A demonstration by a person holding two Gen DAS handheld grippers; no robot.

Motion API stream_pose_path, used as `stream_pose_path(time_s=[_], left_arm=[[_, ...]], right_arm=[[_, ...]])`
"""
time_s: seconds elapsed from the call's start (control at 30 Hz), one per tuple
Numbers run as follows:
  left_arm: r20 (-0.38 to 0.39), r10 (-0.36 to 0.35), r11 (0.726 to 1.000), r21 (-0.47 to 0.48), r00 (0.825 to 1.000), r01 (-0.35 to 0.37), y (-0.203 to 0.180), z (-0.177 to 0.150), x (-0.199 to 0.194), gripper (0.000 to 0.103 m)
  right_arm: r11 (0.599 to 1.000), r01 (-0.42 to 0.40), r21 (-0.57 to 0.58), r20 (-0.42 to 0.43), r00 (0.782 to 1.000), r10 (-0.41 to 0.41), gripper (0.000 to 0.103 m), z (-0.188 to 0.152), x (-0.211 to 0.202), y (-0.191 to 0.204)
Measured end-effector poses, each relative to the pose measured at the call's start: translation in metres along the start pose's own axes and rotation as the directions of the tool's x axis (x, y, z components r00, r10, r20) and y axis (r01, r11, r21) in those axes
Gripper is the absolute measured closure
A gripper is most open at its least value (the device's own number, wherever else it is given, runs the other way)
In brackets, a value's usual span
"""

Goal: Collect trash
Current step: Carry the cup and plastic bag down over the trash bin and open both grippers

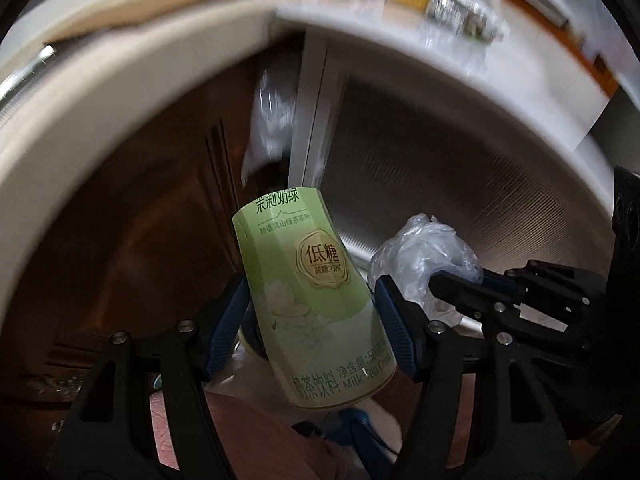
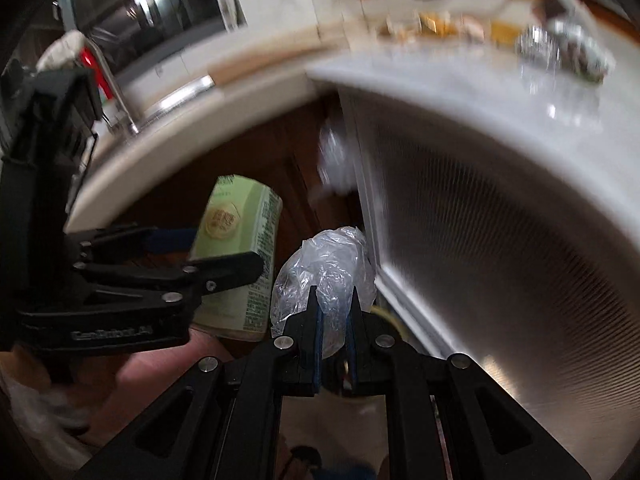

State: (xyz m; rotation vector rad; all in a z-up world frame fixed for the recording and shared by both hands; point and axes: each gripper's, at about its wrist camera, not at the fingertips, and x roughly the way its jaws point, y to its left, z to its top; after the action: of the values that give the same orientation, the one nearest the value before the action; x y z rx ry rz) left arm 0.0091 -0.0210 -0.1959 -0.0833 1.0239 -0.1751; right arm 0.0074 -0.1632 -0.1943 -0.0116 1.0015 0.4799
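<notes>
A pale green milk tea carton (image 1: 308, 292) stands tilted between the blue pads of my left gripper (image 1: 312, 312), which is shut on it. In the right wrist view the same carton (image 2: 240, 248) shows at left with the left gripper (image 2: 224, 256) around it. My right gripper (image 2: 334, 304) is shut on a crumpled clear plastic bag (image 2: 324, 268). The bag (image 1: 424, 248) also appears in the left wrist view, just right of the carton, with the right gripper (image 1: 440, 288) behind it. Both grippers hang side by side below the counter edge, pointing steeply down.
A white counter edge (image 1: 132, 72) curves overhead, with wrappers and plastic litter (image 1: 460, 12) on top. Dark brown cabinet doors (image 1: 140, 220) lie ahead at left, a ribbed grey panel (image 2: 500, 240) at right. A sink tap (image 2: 116, 92) stands at upper left. Pinkish floor (image 1: 248, 432) lies below.
</notes>
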Motion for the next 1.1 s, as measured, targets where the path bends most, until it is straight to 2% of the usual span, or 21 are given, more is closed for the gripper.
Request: stream_pose_path(time_s=[0.37,0.7,0.87,1.0,1.03,1.07,1.1], left_arm=[[-0.157,0.034,0.999,0.025,0.987,-0.031,0.015,-0.015,0.11,0.041],[-0.269,0.029,0.999,0.046,0.963,-0.017,0.029,-0.026,0.174,0.041],[-0.31,0.059,0.996,0.075,0.949,-0.038,0.025,-0.021,0.199,0.041],[-0.337,0.068,0.996,0.079,0.939,-0.044,0.027,-0.017,0.211,0.039],[-0.342,0.072,0.995,0.084,0.937,-0.046,0.028,-0.017,0.212,0.038],[-0.344,0.077,0.995,0.089,0.936,-0.049,0.029,-0.016,0.211,0.034],[-0.344,0.083,0.994,0.092,0.935,-0.054,0.028,-0.016,0.212,0.028]], right_arm=[[0.999,0.02,0.046,-0.148,0.989,-0.013,0.093,-0.06,0.106,-0.023],[0.994,0.036,0.099,-0.235,0.972,-0.012,0.093,-0.082,0.175,-0.039],[0.995,0.037,0.093,-0.257,0.966,-0.012,0.093,-0.081,0.202,-0.042],[0.996,0.029,0.087,-0.271,0.963,-0.004,0.084,-0.083,0.215,-0.043],[0.995,0.019,0.093,-0.275,0.962,0.007,0.077,-0.084,0.218,-0.043],[0.995,0.01,0.099,-0.275,0.961,0.017,0.07,-0.085,0.22,-0.043],[0.995,0.005,0.103,-0.273,0.962,0.023,0.068,-0.086,0.221,-0.043]])
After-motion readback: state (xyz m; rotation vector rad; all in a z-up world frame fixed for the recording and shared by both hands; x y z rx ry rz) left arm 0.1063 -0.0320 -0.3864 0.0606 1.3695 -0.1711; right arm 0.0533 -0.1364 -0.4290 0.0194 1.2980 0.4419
